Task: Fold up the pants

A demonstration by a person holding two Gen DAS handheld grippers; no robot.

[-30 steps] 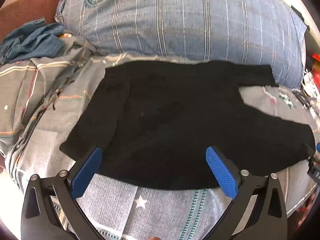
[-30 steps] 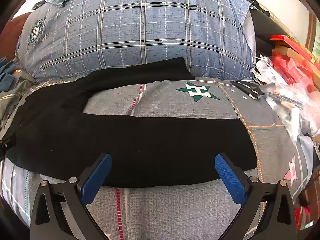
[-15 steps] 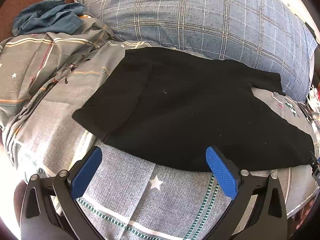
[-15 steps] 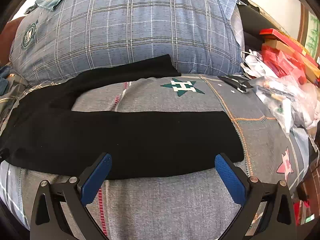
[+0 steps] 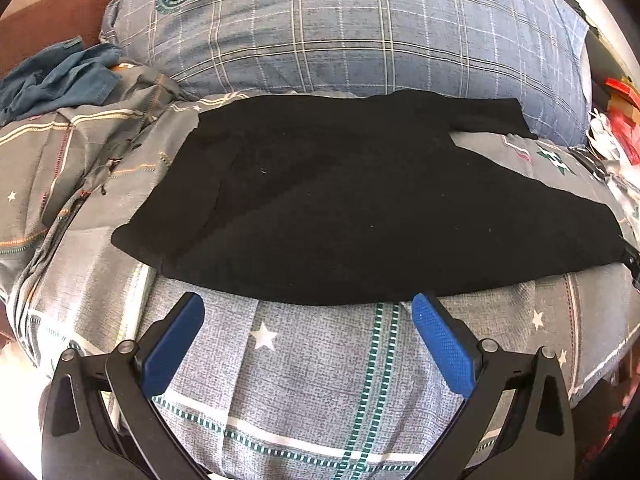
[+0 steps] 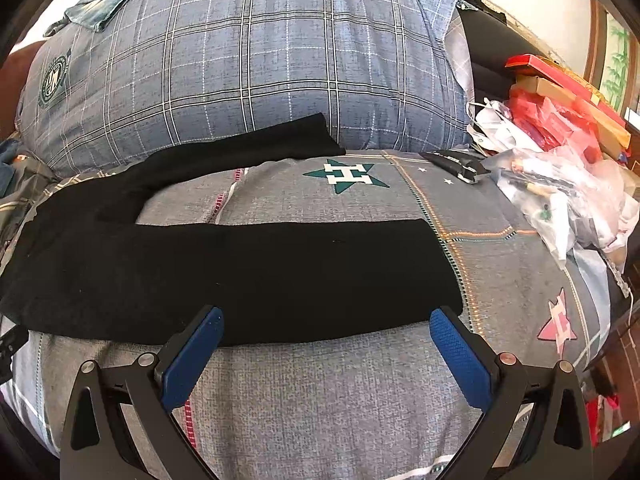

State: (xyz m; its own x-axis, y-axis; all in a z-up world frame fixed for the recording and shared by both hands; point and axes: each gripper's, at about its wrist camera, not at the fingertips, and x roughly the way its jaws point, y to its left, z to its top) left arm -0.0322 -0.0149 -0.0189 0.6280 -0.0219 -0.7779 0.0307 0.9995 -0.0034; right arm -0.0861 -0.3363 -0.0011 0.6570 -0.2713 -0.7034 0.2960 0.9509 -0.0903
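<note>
- Black pants lie flat across the bed, legs splayed toward the right, ready for folding.
- We hold left gripper and right gripper near its front edge, jaws wide, empty.

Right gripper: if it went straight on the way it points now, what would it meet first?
Probably the near edge of the black pants, which lies just beyond the open right gripper; depth is uncertain.

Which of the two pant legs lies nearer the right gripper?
The front leg, stretched just ahead of the right gripper; the other leg lies back against the plaid pillow.
</note>
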